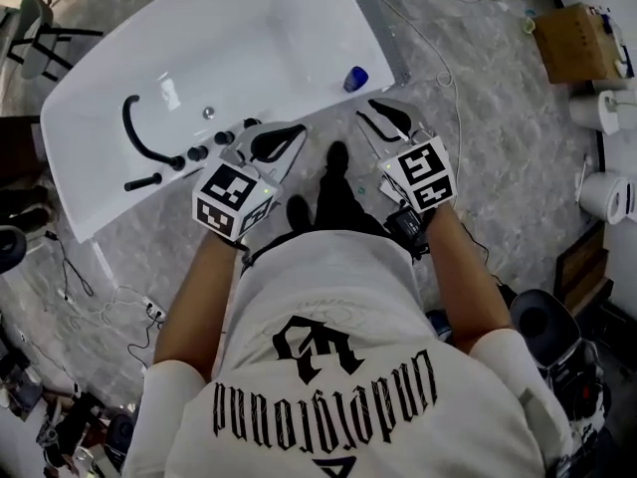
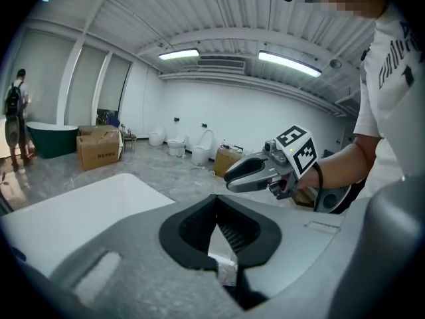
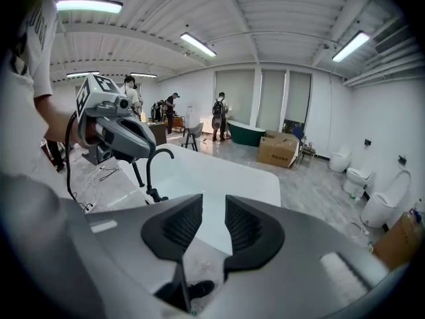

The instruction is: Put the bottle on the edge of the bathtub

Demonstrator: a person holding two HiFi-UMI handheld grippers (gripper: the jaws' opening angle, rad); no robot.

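My right gripper (image 3: 214, 205) has its jaws a little apart, with nothing between them. My left gripper (image 2: 216, 203) has its jaws closed together and is also empty. I hold both side by side in front of my body, forearms bent, pointing slightly down toward the bathtub (image 1: 279, 28). The blue bottle (image 1: 355, 78) sits on the bathtub edge, just ahead of the right gripper and apart from it.
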